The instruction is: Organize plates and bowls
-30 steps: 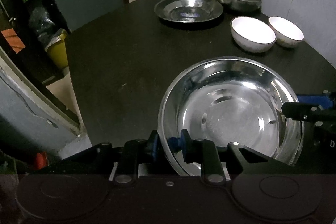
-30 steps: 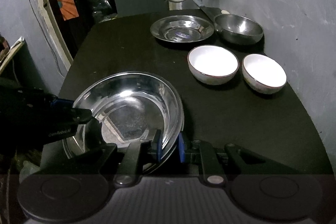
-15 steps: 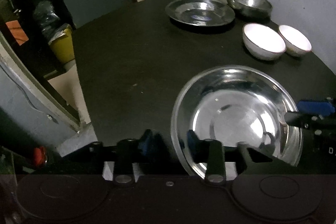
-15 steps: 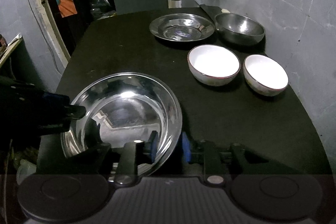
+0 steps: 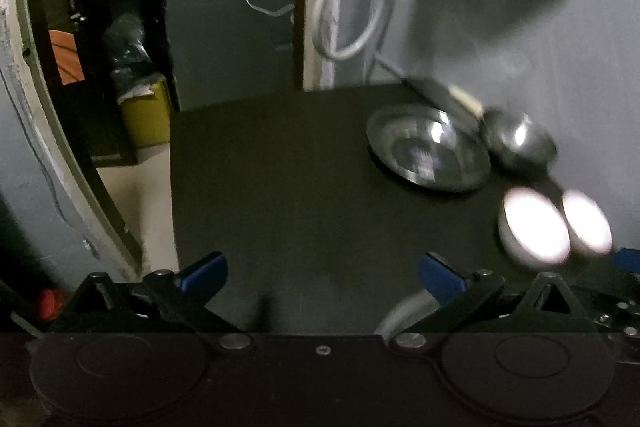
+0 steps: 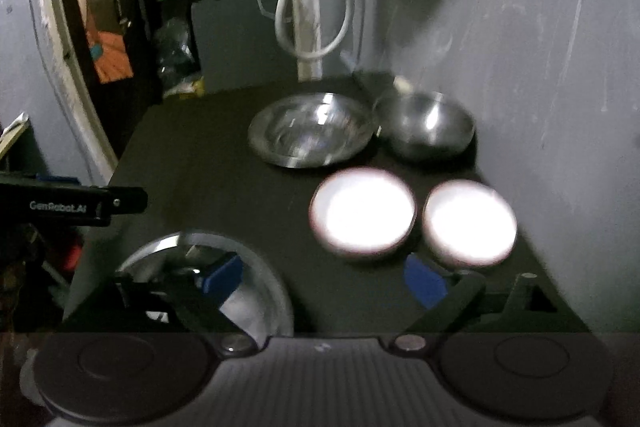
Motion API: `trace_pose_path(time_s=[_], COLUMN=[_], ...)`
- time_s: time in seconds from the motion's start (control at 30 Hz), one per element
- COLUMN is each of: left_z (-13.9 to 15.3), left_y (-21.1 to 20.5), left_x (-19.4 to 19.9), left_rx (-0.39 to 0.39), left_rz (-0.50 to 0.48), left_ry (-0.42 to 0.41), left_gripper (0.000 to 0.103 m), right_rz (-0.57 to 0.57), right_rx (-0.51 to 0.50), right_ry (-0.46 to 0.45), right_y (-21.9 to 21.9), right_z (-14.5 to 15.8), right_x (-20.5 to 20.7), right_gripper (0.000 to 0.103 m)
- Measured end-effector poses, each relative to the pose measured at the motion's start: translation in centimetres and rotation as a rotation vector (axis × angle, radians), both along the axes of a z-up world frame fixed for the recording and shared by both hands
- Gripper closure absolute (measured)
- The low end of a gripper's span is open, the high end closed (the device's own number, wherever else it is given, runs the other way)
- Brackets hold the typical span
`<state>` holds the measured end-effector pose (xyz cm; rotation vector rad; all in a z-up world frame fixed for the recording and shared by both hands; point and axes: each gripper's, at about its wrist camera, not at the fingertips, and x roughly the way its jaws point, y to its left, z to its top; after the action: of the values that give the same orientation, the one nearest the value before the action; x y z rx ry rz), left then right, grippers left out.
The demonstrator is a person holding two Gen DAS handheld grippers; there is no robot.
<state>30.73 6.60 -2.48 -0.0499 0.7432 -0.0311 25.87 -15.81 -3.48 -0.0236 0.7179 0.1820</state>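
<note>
Left gripper (image 5: 322, 269): jaws just spread wide, nothing between.
Right gripper (image 6: 322, 279): likewise.
Large steel bowl (image 6: 256, 275): round, shiny, near-left.
Table (image 6: 200, 163): matte black.

Black table (image 6: 224, 163) bears 5 dishes (image 6: 308, 129).

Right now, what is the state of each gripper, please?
Left gripper: open, jaws just opened, holding nothing.
Right gripper: open, jaws just opened off the large steel bowl, holding nothing.
</note>
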Motion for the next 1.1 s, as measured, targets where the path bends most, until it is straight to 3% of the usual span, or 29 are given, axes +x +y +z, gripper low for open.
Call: trace_pose_path(time_s=[0.23,0.43,0.53,0.77,0.97,1.1], left_z=[0.4,-0.1,-1.1,-3.1,-3.5,-3.9], left_y=[-0.1,-0.8,-0.9,-1.5,-2.0,-2.6], left_x=[7.1,12.4,14.4,17.3,18.5,19.4], left_rx=[-0.07,-0.061,-0.096,-0.111,-0.11,-0.089], left_rz=[0.047,0.017,-0.007,-0.043,-0.051,-0.072], left_ry=[-0.023,-0.011,0.031,0.069,0.071,0.084], left_gripper=[0.001,0.001,0.001,0.001,0.001,0.006], right_rz=[-0.032,-0.063,-0.069,-0.071,-0.099,-0.109], right_rx=[0.048,0.119,0.158,0.164,0.184,0.189], right_ry=[-0.066,-0.042,-0.017,0.031,0.047,0.058], right_y=[-1.2,-1.5,-1.2,-0.3,-0.6,-0.7], right_z=[1.6,0.5,-0.6,-3.0,-3.9,-4.4], right_x=[6.2,11.1,12.7,15.5,16.7,17.5], right_gripper=[0.006,0.005,0.006,0.022,0.028,0.037])
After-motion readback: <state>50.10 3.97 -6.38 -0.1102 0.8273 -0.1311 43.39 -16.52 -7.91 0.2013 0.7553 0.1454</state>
